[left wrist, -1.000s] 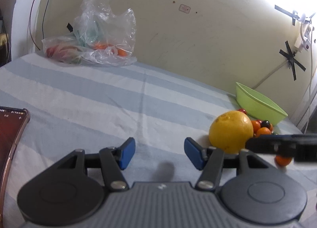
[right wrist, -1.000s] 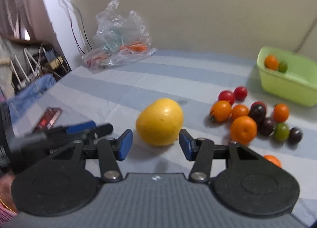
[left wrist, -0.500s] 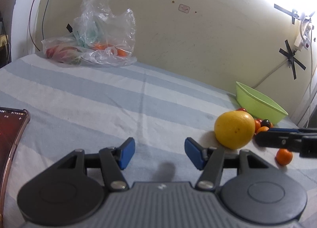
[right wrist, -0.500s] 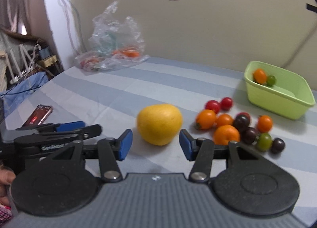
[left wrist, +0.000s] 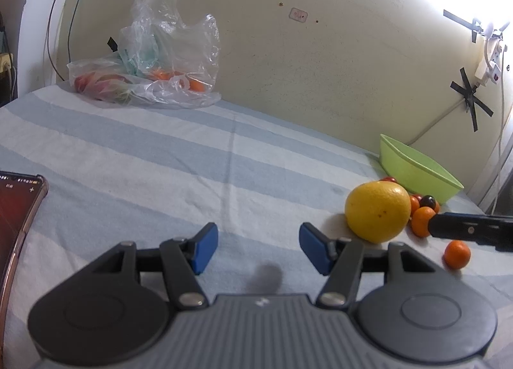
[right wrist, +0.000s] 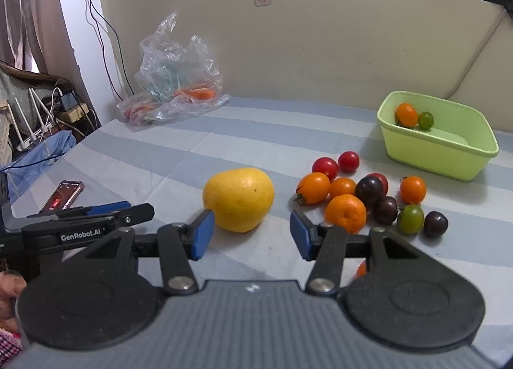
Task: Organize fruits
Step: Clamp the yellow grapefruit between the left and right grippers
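A big yellow citrus fruit (right wrist: 239,199) lies on the striped cloth, just beyond my open right gripper (right wrist: 248,234); it also shows in the left wrist view (left wrist: 378,211). Right of it lies a cluster of small fruits: an orange mandarin (right wrist: 345,213), red, orange, dark and green tomatoes. A green basket (right wrist: 439,151) at the far right holds an orange fruit (right wrist: 406,114) and a green one (right wrist: 425,120). My left gripper (left wrist: 258,248) is open and empty over bare cloth, left of the yellow fruit.
A clear plastic bag (left wrist: 157,71) with produce lies at the back left against the wall. A phone (left wrist: 17,212) lies at the left edge. A lone small orange fruit (left wrist: 457,254) lies near the right gripper's finger. Cables and routers sit beyond the left edge (right wrist: 38,119).
My right gripper has pulled back and risen a little, so the yellow fruit and the basket look farther. The left gripper has stayed still. Both stay open.
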{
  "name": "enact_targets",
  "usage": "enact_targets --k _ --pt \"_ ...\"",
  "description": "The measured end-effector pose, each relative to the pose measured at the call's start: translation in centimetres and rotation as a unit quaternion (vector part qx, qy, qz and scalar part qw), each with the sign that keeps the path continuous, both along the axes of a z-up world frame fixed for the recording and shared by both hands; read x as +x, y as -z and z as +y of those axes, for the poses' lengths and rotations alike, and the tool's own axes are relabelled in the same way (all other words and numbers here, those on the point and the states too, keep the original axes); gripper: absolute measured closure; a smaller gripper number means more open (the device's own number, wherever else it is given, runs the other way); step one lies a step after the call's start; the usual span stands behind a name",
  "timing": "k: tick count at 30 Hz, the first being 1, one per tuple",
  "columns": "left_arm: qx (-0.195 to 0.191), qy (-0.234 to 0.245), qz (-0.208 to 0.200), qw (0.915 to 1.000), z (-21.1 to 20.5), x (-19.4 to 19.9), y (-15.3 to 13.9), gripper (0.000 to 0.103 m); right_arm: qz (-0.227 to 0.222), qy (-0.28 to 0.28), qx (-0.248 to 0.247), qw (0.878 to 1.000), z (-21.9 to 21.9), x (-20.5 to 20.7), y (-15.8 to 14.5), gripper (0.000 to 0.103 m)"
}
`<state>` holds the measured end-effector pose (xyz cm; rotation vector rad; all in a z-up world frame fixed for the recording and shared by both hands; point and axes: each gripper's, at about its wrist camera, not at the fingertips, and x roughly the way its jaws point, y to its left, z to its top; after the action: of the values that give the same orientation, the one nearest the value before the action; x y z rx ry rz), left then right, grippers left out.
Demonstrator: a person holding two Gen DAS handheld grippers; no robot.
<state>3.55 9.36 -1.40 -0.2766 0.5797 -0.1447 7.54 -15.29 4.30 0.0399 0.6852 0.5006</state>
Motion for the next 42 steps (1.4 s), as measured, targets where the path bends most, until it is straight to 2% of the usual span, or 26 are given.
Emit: enact_targets --k 6,12,14,17,22,24,25,27,29,35,39,42 --pt "-0.027 0.034 -0.023 0.9988 0.2 -0.5 -0.4 0.042 0.004 -0.006 0.01 1.0 -0.1 0.3 0.0 0.048" --pt "-0.107 0.101 -0.007 0.9891 0.2 1.7 -2.1 0.041 -0.002 -0.03 -0.018 0.999 1.2 0.6 0.3 0.047" --pt "-0.124 0.13 0.007 0.9837 -0.4 3.2 -2.7 0.037 -0.006 -0.041 -0.025 0.999 1.7 0.9 0.3 0.043" --pt "-0.137 0.159 0.038 0.977 -1.6 5.8 -2.7 0.037 -0.016 -0.054 -0.04 0.998 2.5 1.3 0.5 0.037" --pt "-0.152 0.169 0.07 0.9713 -2.9 8.6 -1.8 0.035 -0.018 -0.06 -0.057 0.996 3.7 2.7 1.5 0.031" --pt "-0.157 0.167 0.076 0.9703 -3.2 8.8 -1.3 0.037 -0.017 -0.059 -0.062 0.996 4.1 3.3 2.1 0.032" --pt "-0.162 0.17 0.073 0.9694 -3.4 8.8 -1.0 0.042 -0.017 -0.057 -0.063 0.996 4.3 3.5 2.3 0.034" --pt "-0.157 0.164 0.066 0.9716 -3.8 8.4 -1.2 0.042 -0.02 -0.045 -0.057 0.997 4.1 3.4 2.5 0.036" --pt "-0.134 0.17 0.057 0.9745 -4.6 7.5 -1.8 0.042 -0.018 -0.037 -0.045 0.998 3.6 2.8 2.3 0.036" --pt "-0.089 0.2 0.037 0.975 -7.8 4.3 -3.4 0.043 -0.044 -0.02 -0.04 0.998 1.2 -0.8 1.4 0.036" --pt "-0.079 0.211 0.024 0.9739 -9.1 1.9 -3.1 0.043 -0.043 -0.008 -0.03 0.999 -0.5 -2.9 1.4 0.036" --pt "-0.075 0.218 0.032 0.9725 -9.3 0.9 -2.7 0.043 -0.04 -0.005 -0.03 0.999 -0.5 -4.0 1.8 0.036"
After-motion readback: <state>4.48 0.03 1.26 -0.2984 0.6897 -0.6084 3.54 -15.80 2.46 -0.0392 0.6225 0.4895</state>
